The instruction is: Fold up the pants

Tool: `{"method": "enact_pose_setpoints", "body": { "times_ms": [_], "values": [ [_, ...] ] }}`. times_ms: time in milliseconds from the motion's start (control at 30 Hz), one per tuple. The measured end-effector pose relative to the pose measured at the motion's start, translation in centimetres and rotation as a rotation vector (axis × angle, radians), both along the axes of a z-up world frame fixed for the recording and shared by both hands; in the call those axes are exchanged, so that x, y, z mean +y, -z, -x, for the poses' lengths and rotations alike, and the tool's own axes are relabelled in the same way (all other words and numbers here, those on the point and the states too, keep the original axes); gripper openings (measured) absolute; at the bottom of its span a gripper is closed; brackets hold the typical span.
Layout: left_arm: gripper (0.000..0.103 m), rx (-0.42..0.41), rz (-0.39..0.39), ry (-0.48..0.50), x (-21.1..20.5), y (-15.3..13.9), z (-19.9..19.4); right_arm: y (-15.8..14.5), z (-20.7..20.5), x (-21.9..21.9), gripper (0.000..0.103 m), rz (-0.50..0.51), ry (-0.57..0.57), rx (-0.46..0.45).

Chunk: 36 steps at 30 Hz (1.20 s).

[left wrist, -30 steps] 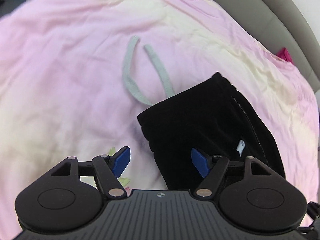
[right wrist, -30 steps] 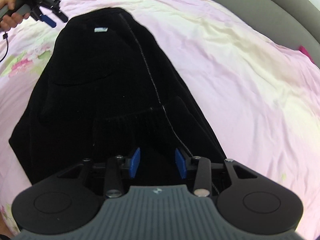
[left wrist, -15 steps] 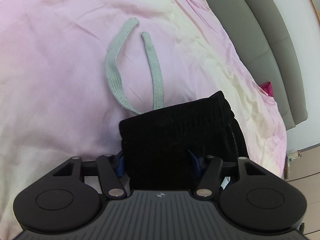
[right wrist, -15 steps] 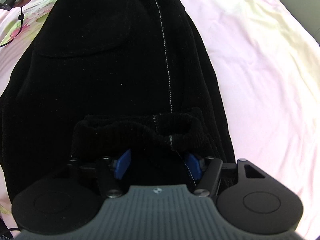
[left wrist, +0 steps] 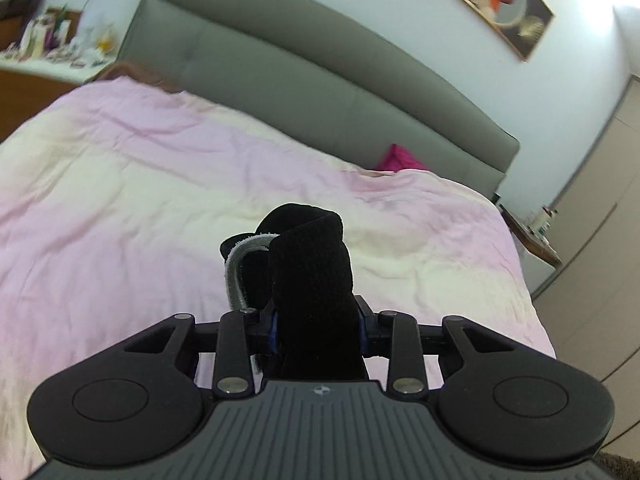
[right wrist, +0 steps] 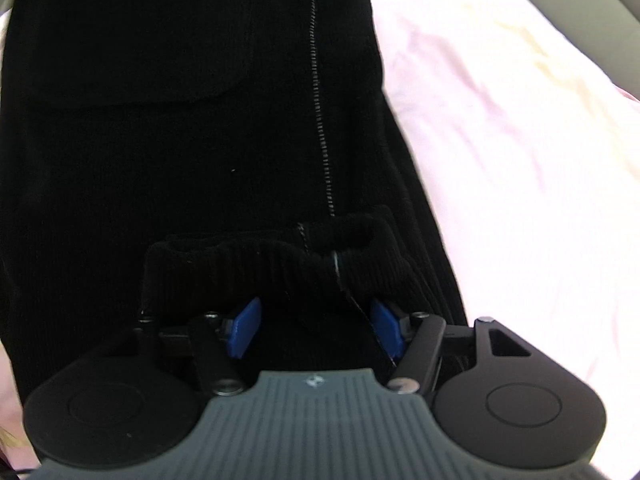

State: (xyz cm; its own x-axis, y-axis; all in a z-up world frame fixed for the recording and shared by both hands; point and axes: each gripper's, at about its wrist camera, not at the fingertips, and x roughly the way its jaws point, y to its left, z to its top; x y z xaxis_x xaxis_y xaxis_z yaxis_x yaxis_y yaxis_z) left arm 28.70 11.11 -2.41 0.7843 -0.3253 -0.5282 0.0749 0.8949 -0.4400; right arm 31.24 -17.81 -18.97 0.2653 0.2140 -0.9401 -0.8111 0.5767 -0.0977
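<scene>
The black corduroy pants (right wrist: pixel 160 140) lie on the pink bedspread (right wrist: pixel 520 160) and fill most of the right wrist view. My left gripper (left wrist: pixel 316 326) is shut on the pants' waistband (left wrist: pixel 310 276), lifted above the bed, with the grey drawstring (left wrist: pixel 236 276) hanging beside it. My right gripper (right wrist: pixel 316 326) is partly open, its blue pads (right wrist: pixel 244 326) on either side of a bunched black cuff (right wrist: pixel 272 264) that lies on top of the pants; the pads do not clearly press it.
A grey padded headboard (left wrist: pixel 340 92) runs behind the bed. A magenta item (left wrist: pixel 398 158) lies by the headboard. A cluttered shelf (left wrist: pixel 52 48) stands far left and a nightstand (left wrist: pixel 532 236) at the right.
My left gripper has closed on the waistband and lifted it, tilting up toward the headboard. My right gripper has moved closer along the pants and opened wider around the cuff.
</scene>
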Motion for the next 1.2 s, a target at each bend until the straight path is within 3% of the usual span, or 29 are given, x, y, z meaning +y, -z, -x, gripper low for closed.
{"method": "enact_pose_setpoints", "body": {
  "times_ms": [167, 333, 567, 733, 833, 933, 1000, 1033, 1200],
  "values": [
    [0.037, -0.080, -0.158, 0.148, -10.2, -4.9, 1.6, -3.5, 1.8, -6.3, 0.055, -0.154, 0.177, 0.023],
    [0.037, -0.148, -0.339, 0.340, -21.8, -5.0, 4.3, -5.5, 6.3, -14.8, 0.055, -0.220, 0.314, 0.008],
    [0.036, -0.151, -0.596, 0.703, -37.0, 2.7, 9.0, -5.7, 12.9, -25.8, 0.055, -0.283, 0.552, 0.019],
    [0.035, -0.021, -0.724, 0.881, -43.2, 11.8, 11.7, -5.3, 16.8, -29.8, 0.055, -0.296, 0.649, 0.033],
    [0.037, 0.050, -0.748, 0.934, -44.0, 14.9, 12.6, -5.0, 18.8, -30.8, 0.055, -0.299, 0.667, 0.043],
    [0.044, 0.086, -0.724, 0.940, -43.5, 15.9, 12.6, -5.0, 20.0, -30.9, 0.055, -0.290, 0.668, 0.055],
    [0.062, 0.130, -0.621, 0.947, -42.5, 15.4, 12.0, -4.9, 20.3, -30.8, 0.055, -0.273, 0.666, 0.055],
    [0.066, 0.172, -0.532, 0.945, -41.7, 14.9, 11.5, -5.1, 20.3, -30.8, 0.055, -0.266, 0.663, 0.050],
    [0.069, 0.220, -0.345, 0.870, -37.3, 13.3, 10.7, -6.8, 20.6, -29.8, 0.055, -0.289, 0.683, 0.022]
  ]
}}
